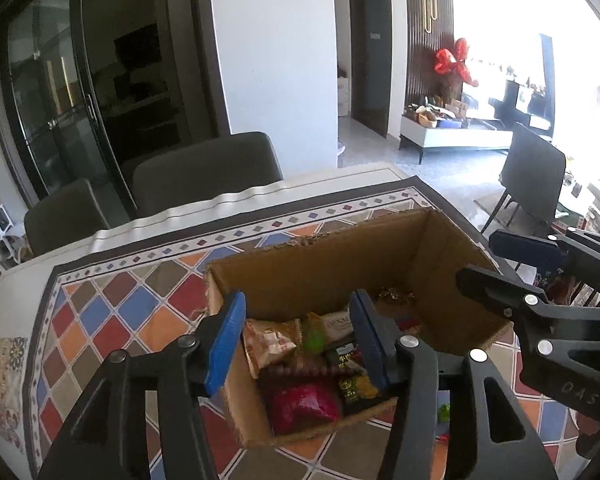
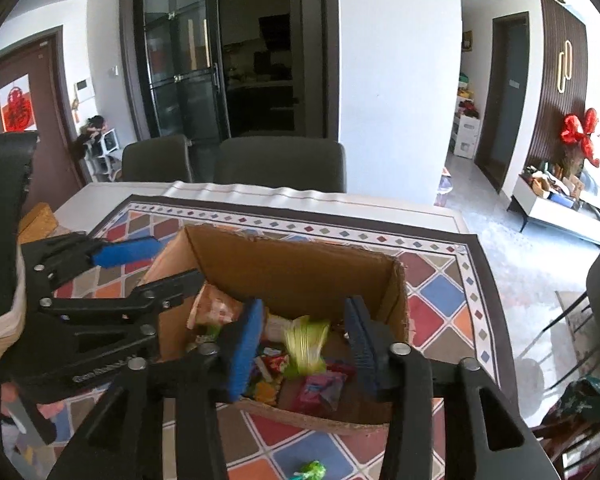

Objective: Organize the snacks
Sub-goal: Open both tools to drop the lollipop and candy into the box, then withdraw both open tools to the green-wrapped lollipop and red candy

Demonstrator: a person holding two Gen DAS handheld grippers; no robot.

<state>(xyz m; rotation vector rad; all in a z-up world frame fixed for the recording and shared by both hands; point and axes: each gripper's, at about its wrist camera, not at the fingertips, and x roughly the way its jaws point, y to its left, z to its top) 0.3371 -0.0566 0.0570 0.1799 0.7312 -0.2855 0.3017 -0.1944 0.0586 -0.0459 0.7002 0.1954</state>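
Left hand-held gripper (image 1: 300, 344) hangs over the near end of the box (image 1: 380, 256), fingers apart, nothing between them. Box stands on the counter's mat (image 1: 112, 312) and holds snacks (image 1: 300, 404) bunched at its near end. Right hand-held gripper (image 1: 480, 260) shows at the box's right wall.

Right wrist view: right hand-held gripper (image 2: 304, 340) over the box (image 2: 284, 264), fingers apart; a blurred green packet (image 2: 306, 346) sits between them, contact unclear. Another green sweet (image 2: 312, 472) lies on the mat near the counter's near edge.

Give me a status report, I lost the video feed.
Left gripper open, empty, over cardboard box. Right gripper open, blurred green packet between its fingers. One green snack loose on patterned mat.
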